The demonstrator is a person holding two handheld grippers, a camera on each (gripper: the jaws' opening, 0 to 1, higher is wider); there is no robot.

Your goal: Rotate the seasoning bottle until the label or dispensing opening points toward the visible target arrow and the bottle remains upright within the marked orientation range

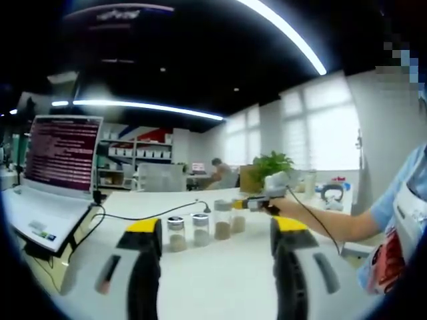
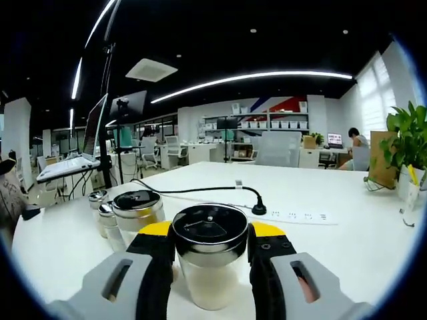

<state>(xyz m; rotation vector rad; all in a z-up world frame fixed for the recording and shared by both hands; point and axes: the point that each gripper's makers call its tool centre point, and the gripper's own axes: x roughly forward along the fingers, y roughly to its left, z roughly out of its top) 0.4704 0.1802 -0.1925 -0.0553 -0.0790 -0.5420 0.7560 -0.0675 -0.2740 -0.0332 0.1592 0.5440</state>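
Four seasoning bottles stand in a row on the white table (image 1: pixel 220 280). In the right gripper view the nearest bottle (image 2: pixel 210 267), pale-bodied with a black lid in a steel rim, stands upright between my right gripper's (image 2: pixel 211 230) jaws, which press on both its sides. In the left gripper view that bottle (image 1: pixel 238 217) is the far right one of the row, with the right gripper (image 1: pixel 257 203) at it, held by a person's hand. My left gripper (image 1: pixel 215 230) hangs open in front of the row, apart from the bottles. I see no arrow mark.
The other bottles (image 2: pixel 137 208) (image 1: pixel 177 235) stand close beside the held one. A power strip (image 2: pixel 297 215) with a black cable lies behind them. A laptop (image 1: pixel 60 157) is at the table's left end. A potted plant (image 2: pixel 408 137) stands at the far right.
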